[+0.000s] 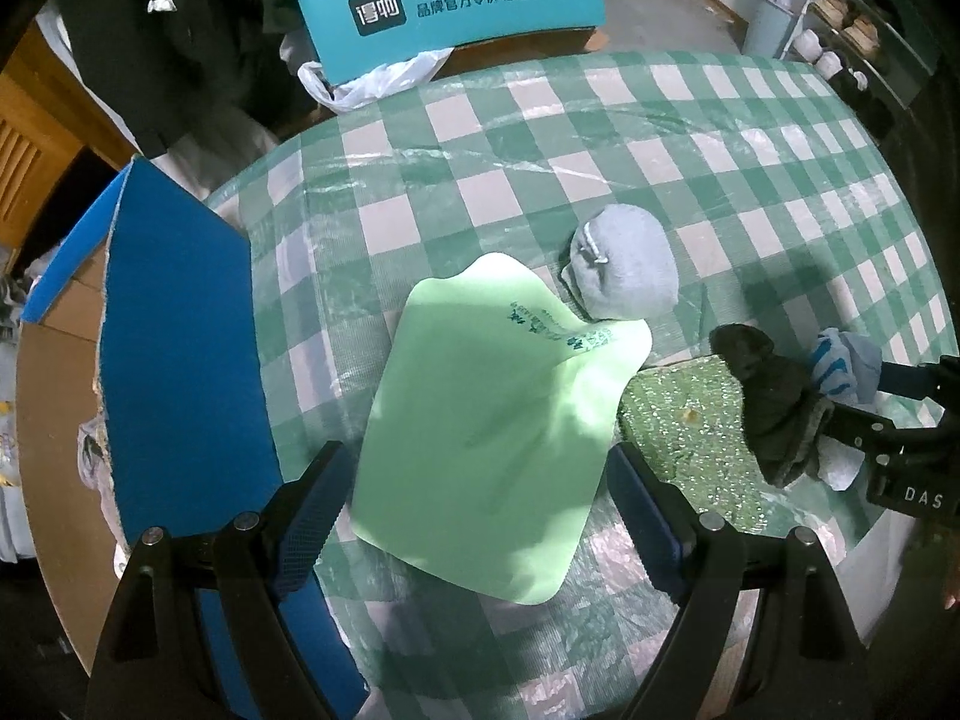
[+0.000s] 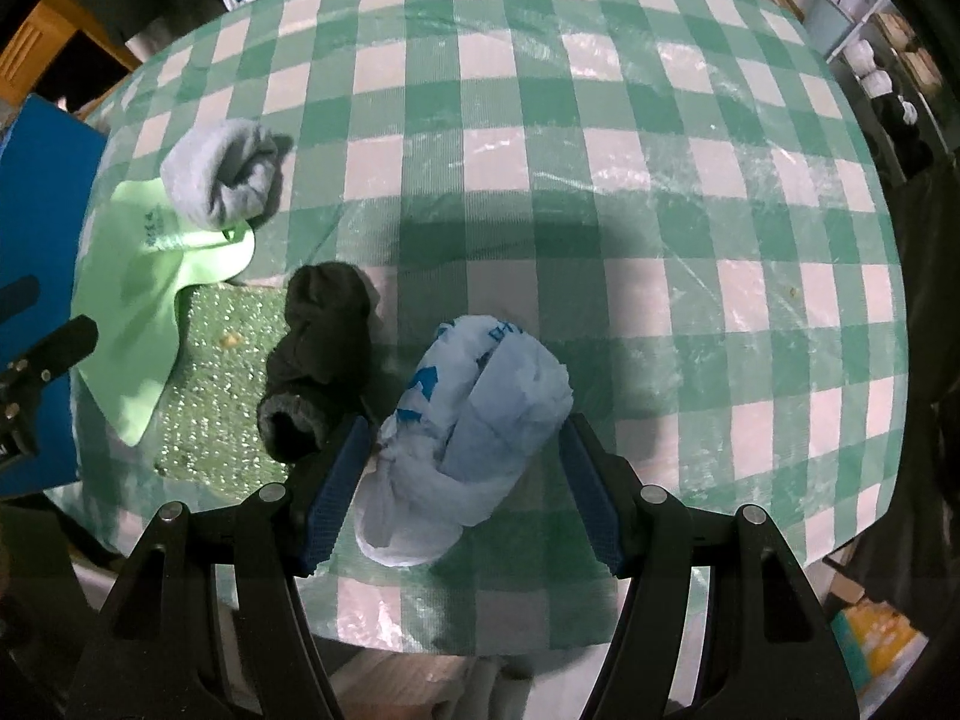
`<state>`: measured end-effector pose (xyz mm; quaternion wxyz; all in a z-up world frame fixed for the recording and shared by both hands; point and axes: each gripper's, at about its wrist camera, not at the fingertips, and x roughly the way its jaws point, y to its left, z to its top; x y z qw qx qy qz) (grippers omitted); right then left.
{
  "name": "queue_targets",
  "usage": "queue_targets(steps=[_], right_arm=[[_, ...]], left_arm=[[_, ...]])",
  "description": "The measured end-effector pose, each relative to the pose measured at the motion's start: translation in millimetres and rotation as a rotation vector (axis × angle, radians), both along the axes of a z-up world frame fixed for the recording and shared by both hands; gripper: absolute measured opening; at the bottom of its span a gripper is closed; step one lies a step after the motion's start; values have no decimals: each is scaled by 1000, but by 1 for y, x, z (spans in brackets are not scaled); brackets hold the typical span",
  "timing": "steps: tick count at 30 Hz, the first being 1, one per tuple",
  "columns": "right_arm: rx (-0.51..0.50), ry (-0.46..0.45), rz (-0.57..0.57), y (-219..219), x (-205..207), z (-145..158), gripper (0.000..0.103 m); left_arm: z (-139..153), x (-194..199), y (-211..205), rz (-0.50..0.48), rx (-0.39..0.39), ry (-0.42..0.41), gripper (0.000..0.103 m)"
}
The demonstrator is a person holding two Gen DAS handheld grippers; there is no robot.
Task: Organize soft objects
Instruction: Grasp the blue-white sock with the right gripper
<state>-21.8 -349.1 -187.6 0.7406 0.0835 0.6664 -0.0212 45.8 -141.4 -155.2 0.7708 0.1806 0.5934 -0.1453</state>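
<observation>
Right gripper (image 2: pixel 462 498) spread, white-blue sock bundle (image 2: pixel 474 426) between fingers

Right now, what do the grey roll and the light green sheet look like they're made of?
Grey roll: knitted fabric, probably a sock, with a matte, fuzzy, ribbed surface. Light green sheet: smooth, thin, flexible plastic or foam, judging by its curled edges; printed text near one end.

We count three rolled sock bundles: one grey (image 2: pixel 222 174), one dark (image 2: pixel 318 354), and one white with blue print (image 2: pixel 474 420) between our right jaws. One pale green sheet (image 1: pixel 486 438) lies ahead of our left jaws, beside one glittery green pad (image 1: pixel 684 420).
</observation>
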Motion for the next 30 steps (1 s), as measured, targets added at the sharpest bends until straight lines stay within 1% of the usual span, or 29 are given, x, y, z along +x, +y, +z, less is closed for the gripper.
queue_targets(steps=[9, 10, 11, 12, 13, 16, 18, 25, 30], right_arm=[[-23, 17, 31, 4, -1, -17, 65], [-25, 19, 37, 4, -1, -19, 62], [-29, 21, 44, 5, -1, -21, 54], [-30, 25, 52, 7, 0, -23, 50], [-31, 26, 56, 7, 0, -24, 50], [-31, 13, 64, 7, 0, -24, 46], [-29, -4, 63, 6, 1, -22, 43], [-20, -71, 41, -9, 10, -1, 43], [-3, -108, 31, -13, 15, 9, 43]], left_arm=[[-8, 6, -4, 3, 12, 10, 87], [-8, 6, -5, 5, 14, 11, 87], [-10, 8, -5, 8, 16, 12, 87], [-11, 9, -5, 9, 17, 14, 87], [-12, 10, -5, 11, 18, 15, 87], [-14, 13, -4, 21, 19, 18, 87], [-16, 16, -3, 26, 18, 23, 87], [-26, 24, -5, 29, 24, 28, 87], [-31, 27, -7, 26, 30, 13, 87]])
